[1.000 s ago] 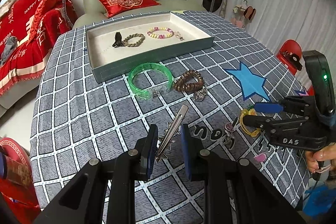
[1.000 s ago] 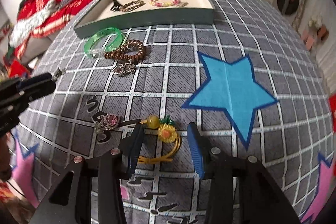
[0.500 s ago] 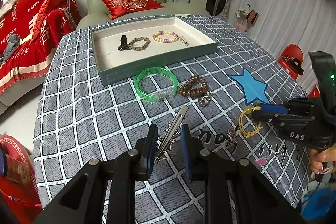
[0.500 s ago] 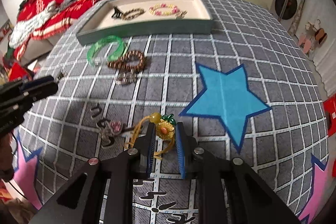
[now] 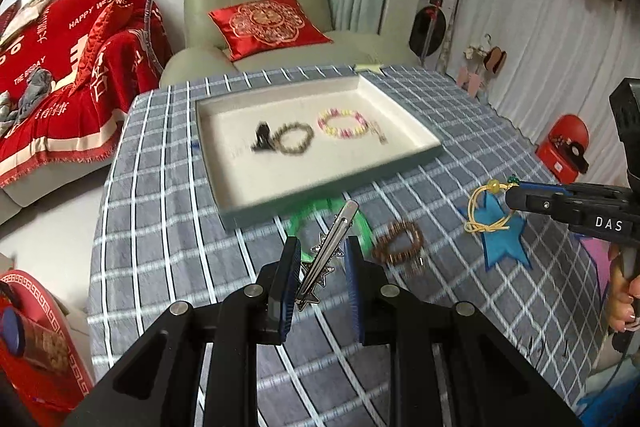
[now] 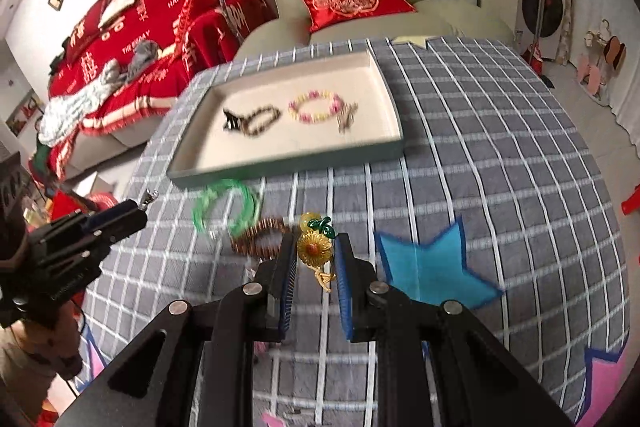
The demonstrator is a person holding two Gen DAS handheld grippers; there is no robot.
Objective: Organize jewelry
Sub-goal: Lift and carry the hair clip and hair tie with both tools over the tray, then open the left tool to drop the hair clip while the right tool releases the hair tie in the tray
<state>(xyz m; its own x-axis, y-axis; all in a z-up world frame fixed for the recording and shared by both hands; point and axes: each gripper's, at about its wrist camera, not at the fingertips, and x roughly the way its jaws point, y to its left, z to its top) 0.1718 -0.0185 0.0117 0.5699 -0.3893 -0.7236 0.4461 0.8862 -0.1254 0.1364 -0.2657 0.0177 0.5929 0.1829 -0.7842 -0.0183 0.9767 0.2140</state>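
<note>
Both pieces are lifted clear of the checked cloth on the counter (image 5: 168,211), mid-carry. A slim metal hair clip (image 5: 326,251) is pinched in the left gripper (image 5: 320,277). The right gripper (image 6: 314,277), its fingers having just been closing, holds a yellow cord bracelet with a glossy sunflower charm (image 6: 314,247). Next, each must be set in the shallow cream-lined tray (image 5: 400,163) at the far edge.

Even, soft indoor light, no hard shadows, motion blur smearing the tray (image 5: 404,121) and bracelets (image 6: 226,205), tongs sharp, heavy fisheye bending, dark vignetted corners in both views.
</note>
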